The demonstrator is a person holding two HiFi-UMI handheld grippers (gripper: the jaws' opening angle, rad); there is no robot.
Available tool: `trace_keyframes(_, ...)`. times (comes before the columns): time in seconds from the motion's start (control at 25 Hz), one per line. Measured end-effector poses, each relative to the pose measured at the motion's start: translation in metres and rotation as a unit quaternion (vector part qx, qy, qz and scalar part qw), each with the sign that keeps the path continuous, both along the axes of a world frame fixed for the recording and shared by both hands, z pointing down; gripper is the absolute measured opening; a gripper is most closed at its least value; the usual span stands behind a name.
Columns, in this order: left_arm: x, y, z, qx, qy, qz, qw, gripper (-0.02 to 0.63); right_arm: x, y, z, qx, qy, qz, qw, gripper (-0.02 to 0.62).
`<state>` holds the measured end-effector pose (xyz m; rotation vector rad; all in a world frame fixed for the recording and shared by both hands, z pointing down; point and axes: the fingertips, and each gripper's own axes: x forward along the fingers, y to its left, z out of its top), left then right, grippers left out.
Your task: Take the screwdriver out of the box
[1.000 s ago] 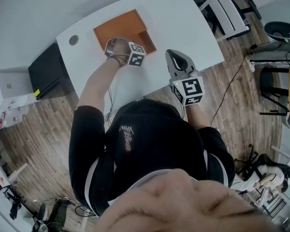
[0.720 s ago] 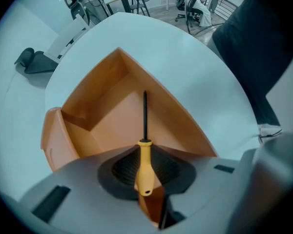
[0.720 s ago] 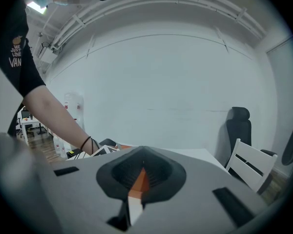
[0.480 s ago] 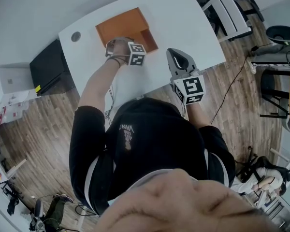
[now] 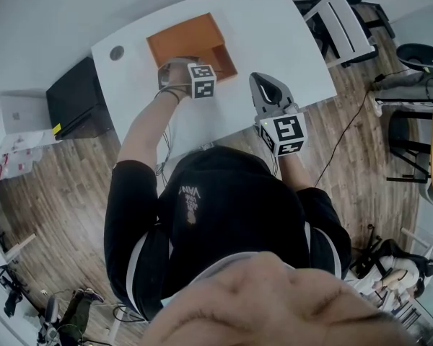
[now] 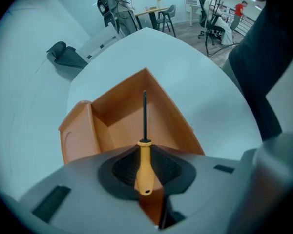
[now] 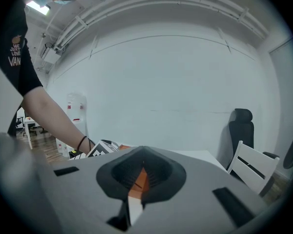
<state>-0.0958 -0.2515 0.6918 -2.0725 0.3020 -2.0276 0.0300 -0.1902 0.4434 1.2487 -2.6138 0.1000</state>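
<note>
**Left gripper view.** The body of the left gripper (image 6: 145, 172) covers the near wall and part of the floor of the box (image 6: 115, 118). Whether the tip of the screwdriver (image 6: 144, 126) touches the inside of the box cannot be told.

**Head view.** The person's left hand (image 5: 172, 76) and the marker cube (image 5: 202, 80) hide that gripper's jaws and the screwdriver. Both arms cover part of the table (image 5: 274, 27).

**Right gripper view.** The right gripper (image 7: 136, 177) blocks the box except for an orange sliver between its jaws. The forearm (image 7: 53, 116) is hidden beyond the wrist behind that gripper's body.
</note>
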Motion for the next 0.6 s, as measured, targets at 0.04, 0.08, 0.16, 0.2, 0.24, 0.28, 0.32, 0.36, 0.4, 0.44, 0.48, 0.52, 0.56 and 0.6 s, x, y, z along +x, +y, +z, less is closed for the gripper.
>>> trace_keyframes(0.04,0.001,0.000,-0.002,0.003,0.007,-0.005,1.0000,0.074,0.000,0.000,-0.001,0.001,0.001,-0.002,1.000,0.011)
trace_keyframes(0.08,0.003,0.000,-0.004,0.005,0.015,-0.011,0.9998,0.074,-0.001,0.000,-0.001,0.001,0.001,-0.005,1.000,0.011)
trace_keyframes(0.16,0.005,0.001,-0.008,0.010,0.031,-0.024,0.9992,0.074,-0.003,0.001,-0.003,0.003,0.001,-0.010,1.000,0.011)
trace_keyframes(0.2,0.006,0.001,-0.010,0.014,0.035,-0.028,0.9989,0.074,-0.004,0.001,-0.004,0.004,0.001,-0.013,1.000,0.011)
trace_keyframes(0.24,0.006,0.000,-0.012,0.018,0.039,-0.032,0.9986,0.074,-0.005,0.002,-0.005,0.005,0.001,-0.017,1.000,0.011)
trace_keyframes(0.28,0.006,0.000,-0.015,0.021,0.043,-0.037,0.9981,0.074,-0.006,0.002,-0.006,0.005,0.000,-0.020,1.000,0.011)
trace_keyframes(0.32,0.007,-0.001,-0.017,0.024,0.048,-0.044,0.9976,0.074,-0.006,0.003,-0.007,0.005,-0.001,-0.023,1.000,0.011)
trace_keyframes(0.36,0.007,-0.001,-0.019,0.027,0.055,-0.051,0.9968,0.075,-0.006,0.003,-0.007,0.005,-0.001,-0.025,1.000,0.011)
trace_keyframes(0.4,0.007,-0.001,-0.022,0.031,0.061,-0.058,0.9960,0.074,-0.006,0.004,-0.007,0.006,-0.002,-0.028,1.000,0.011)
trace_keyframes(0.44,0.007,-0.002,-0.024,0.034,0.067,-0.064,0.9951,0.074,-0.005,0.004,-0.007,0.005,-0.001,-0.029,1.000,0.011)
trace_keyframes(0.48,0.007,-0.002,-0.027,0.038,0.072,-0.070,0.9942,0.074,-0.004,0.005,-0.007,0.005,0.000,-0.031,1.000,0.011)
trace_keyframes(0.52,0.007,-0.002,-0.029,0.041,0.078,-0.076,0.9932,0.074,-0.003,0.005,-0.007,0.004,0.000,-0.032,0.999,0.011)
trace_keyframes(0.56,0.007,-0.002,-0.031,0.045,0.084,-0.082,0.9921,0.075,-0.002,0.005,-0.007,0.005,0.000,-0.034,0.999,0.011)
trace_keyframes(0.6,0.006,-0.003,-0.033,0.049,0.089,-0.087,0.9910,0.074,-0.002,0.005,-0.008,0.006,0.000,-0.036,0.999,0.011)
